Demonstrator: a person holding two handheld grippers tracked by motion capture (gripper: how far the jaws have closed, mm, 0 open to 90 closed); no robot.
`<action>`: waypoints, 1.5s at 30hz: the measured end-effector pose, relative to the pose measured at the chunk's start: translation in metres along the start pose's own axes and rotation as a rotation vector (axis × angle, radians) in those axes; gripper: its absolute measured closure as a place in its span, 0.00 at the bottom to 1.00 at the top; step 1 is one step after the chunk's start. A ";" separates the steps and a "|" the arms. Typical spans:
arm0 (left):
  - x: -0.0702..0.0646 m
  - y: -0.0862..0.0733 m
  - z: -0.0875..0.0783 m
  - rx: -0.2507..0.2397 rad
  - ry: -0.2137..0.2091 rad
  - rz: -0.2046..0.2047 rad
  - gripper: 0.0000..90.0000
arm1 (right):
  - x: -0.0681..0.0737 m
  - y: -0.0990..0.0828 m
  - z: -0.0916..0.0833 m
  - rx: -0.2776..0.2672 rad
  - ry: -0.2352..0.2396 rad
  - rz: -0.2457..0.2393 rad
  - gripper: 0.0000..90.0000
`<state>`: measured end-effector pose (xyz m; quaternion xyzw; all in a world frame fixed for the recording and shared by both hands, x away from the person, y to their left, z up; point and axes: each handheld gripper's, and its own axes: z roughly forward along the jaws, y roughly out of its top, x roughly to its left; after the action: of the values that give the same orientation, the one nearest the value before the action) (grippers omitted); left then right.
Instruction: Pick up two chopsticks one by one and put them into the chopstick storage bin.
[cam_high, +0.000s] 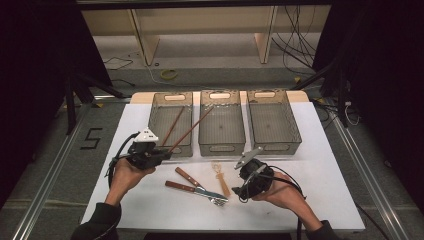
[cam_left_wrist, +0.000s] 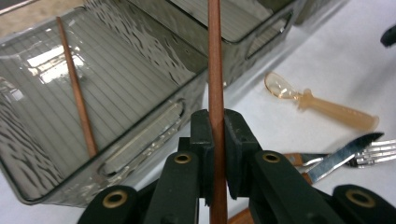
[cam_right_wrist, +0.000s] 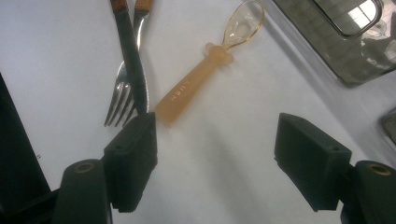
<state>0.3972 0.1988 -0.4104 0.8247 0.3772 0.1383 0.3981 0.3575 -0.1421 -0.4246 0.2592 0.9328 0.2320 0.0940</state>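
The left claw (cam_left_wrist: 215, 140) is clamping a thin, stiff, light chopstick (cam_left_wrist: 215, 70) near its lower end — angling over the left bin (cam_left_wrist: 140, 135) — while the right claw (cam_right_wrist: 215, 158) is hovering apart above the spoon (cam_right_wrist: 196, 86).

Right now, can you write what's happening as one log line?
left gripper: shut on chopstick | second chopstick: in left bin | right gripper: open above table | spoon, fork, knife: on table

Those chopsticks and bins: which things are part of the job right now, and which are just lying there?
In use: chopstick clamped in the left gripper; second chopstick already in the left bin.

Lying about: spoon, knife, fork, middle bin, right bin, open right gripper.
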 end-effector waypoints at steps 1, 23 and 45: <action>0.002 0.001 0.000 -0.003 0.003 -0.007 0.92 | 0.000 0.000 0.000 0.000 0.000 0.000 0.34; 0.053 0.020 0.007 -0.014 0.078 -0.134 0.92 | -0.001 -0.003 0.000 0.003 0.002 0.010 0.34; 0.081 0.024 0.030 0.025 0.138 -0.242 0.92 | -0.003 -0.005 -0.001 -0.005 0.000 0.016 0.34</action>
<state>0.4805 0.2321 -0.4176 0.7667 0.5019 0.1408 0.3747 0.3578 -0.1475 -0.4261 0.2665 0.9302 0.2348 0.0929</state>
